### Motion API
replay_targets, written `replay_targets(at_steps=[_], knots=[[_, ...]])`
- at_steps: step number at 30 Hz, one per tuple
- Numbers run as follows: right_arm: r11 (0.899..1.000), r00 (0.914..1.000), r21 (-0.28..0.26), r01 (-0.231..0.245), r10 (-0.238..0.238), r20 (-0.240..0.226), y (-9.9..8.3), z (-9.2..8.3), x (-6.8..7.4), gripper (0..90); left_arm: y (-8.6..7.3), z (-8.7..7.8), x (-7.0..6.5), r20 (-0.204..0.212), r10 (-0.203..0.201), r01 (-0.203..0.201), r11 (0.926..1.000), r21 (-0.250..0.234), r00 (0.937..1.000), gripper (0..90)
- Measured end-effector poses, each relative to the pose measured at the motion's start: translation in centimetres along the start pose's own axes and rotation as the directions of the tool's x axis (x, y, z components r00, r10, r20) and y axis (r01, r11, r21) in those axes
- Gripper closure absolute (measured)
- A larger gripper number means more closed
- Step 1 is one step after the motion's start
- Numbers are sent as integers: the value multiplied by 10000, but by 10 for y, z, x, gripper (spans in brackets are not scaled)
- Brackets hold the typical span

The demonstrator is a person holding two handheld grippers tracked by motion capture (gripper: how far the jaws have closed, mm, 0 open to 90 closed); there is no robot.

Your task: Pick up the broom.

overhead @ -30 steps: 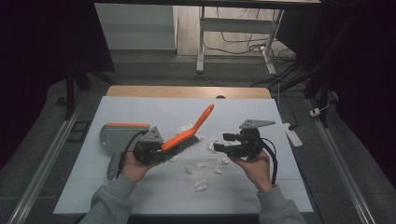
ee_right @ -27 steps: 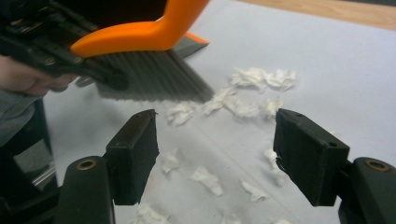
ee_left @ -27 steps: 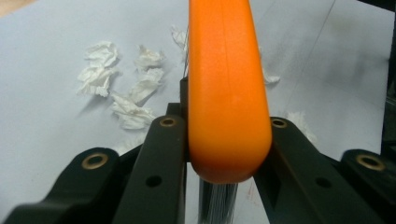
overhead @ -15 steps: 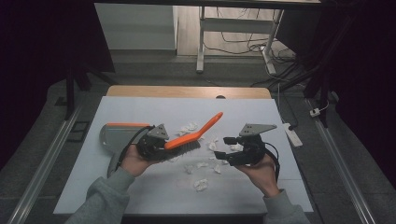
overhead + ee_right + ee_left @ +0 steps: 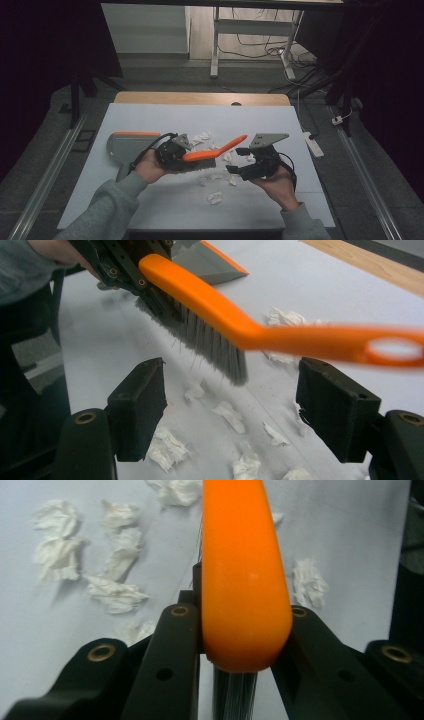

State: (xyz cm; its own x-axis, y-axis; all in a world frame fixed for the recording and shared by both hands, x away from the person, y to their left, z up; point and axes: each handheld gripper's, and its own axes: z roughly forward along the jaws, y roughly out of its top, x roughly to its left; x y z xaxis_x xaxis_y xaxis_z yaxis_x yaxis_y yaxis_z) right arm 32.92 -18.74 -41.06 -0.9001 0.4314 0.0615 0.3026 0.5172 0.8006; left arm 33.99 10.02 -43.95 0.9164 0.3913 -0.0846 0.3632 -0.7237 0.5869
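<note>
In the middle of the high view the left gripper (image 5: 175, 153) is closed on the head end of an orange brush (image 5: 212, 151). Its two jaws press the orange back from both sides, and the grey bristles point down toward the table (image 5: 280, 125). The handle reaches to the right of the frame, with its tip just beside the right gripper (image 5: 239, 160). I think it is held out this way so the other hand can take the handle.

The right gripper is open with nothing inside. In its own view the handle with the hanging hole crosses above and beyond the spread jaws, apart from them.

Crumpled paper scraps (image 5: 215, 197) lie scattered under and around the brush. A grey dustpan (image 5: 127, 145) with an orange edge waits at the left, probably to receive them.
</note>
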Motion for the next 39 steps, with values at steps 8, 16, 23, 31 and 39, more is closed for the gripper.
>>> replay_targets(at_steps=[8,16,23,31,39], knots=[[9895,9951,1108,928,-884,-447,9,21,4,276,14,10,-14,896,1193,-1261,9891,754,9888,783],[9668,9886,2158,1369,-1195,-919,3,35,3,319,18,10,-18,1278,1497,-1601,9843,750,9804,783],[9403,9771,2788,1951,-1617,-1383,0,45,8,440,17,10,-21,1480,1699,-1823,9804,751,9743,783],[9194,9666,3104,2417,-2001,-1599,-5,50,10,616,19,12,-22,1747,1837,-1990,9772,745,9673,786],[8923,9370,2976,3396,-2935,-1893,-4,45,21,678,15,10,-20,2161,1885,-2018,9786,406,9580,784]])
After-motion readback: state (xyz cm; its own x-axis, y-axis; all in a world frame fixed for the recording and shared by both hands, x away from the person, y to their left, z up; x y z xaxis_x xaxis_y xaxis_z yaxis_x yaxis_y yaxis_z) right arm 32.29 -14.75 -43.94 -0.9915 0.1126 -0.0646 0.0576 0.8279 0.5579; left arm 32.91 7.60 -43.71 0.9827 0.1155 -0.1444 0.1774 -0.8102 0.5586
